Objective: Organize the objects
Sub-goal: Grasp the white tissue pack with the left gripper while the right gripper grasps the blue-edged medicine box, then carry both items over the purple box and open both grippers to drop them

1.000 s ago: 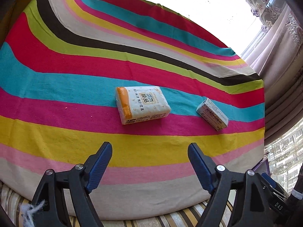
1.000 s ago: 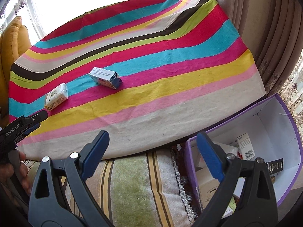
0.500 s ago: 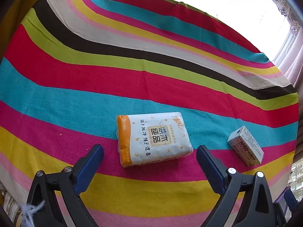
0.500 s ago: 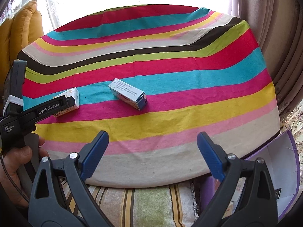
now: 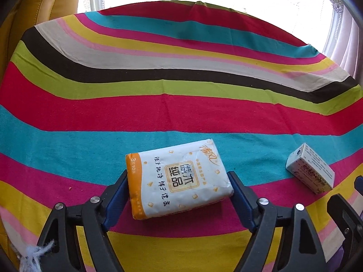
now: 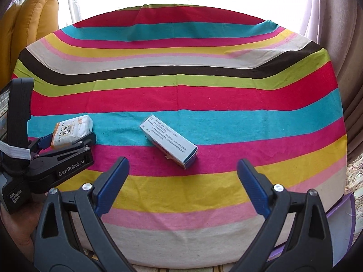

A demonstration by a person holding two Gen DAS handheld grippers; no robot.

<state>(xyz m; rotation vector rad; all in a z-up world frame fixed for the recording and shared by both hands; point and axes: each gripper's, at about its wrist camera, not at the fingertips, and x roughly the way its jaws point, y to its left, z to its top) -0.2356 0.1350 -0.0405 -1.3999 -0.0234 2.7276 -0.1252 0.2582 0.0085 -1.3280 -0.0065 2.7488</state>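
Both grippers are closing in since before — left gripper (image 5: 179, 195) clamping the tissue pack (image 5: 179, 179), right gripper (image 6: 181, 181) gaping empty; soft pack risks squirming free.

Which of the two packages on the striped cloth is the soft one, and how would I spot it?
Start at the striped cloth; two packages lie near its front edge. The tissue pack sits between the closing left tongs, on the teal and magenta stripes. It is a puffy white wrapper with an orange end, unlike the stiff, narrow white-and-blue carton beside it.
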